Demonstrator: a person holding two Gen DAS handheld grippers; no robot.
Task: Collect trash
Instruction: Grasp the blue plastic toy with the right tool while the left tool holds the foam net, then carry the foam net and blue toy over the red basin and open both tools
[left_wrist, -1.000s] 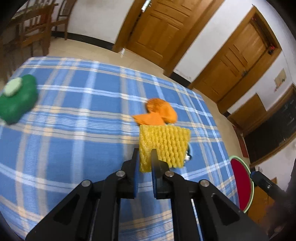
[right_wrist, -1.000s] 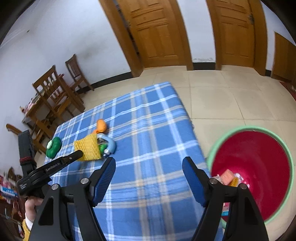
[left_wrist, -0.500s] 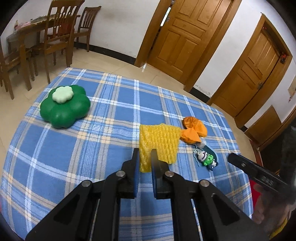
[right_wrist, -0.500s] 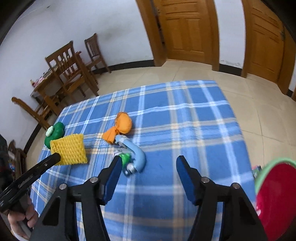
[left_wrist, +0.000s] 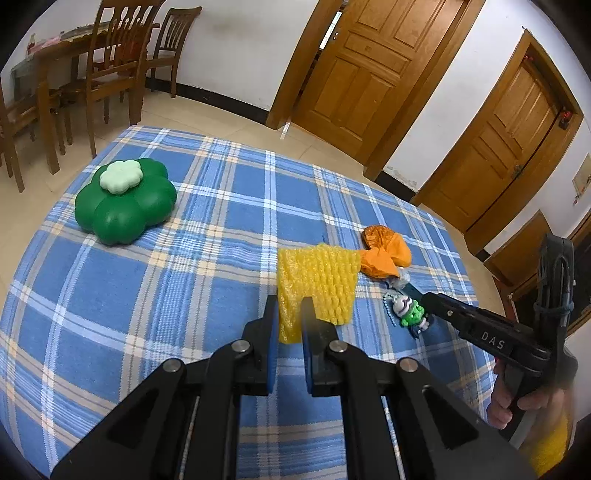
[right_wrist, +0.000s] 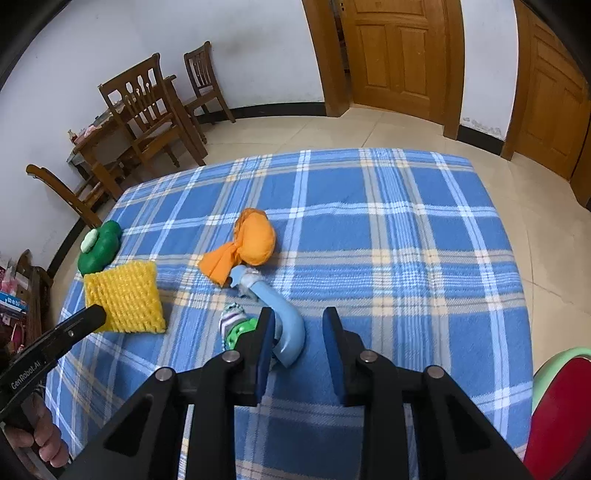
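The yellow foam net (left_wrist: 317, 277) hangs pinched in the left tongs (left_wrist: 289, 317), just beside the orange wrapper (right_wrist: 243, 249). The right tongs (right_wrist: 297, 332) are spread around the blue tube (right_wrist: 284, 321), near that wrapper.

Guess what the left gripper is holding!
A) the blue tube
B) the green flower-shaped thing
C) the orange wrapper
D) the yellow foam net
D: the left gripper is shut on a corner of the yellow foam net, while the other three things lie untouched on the blue plaid cloth.
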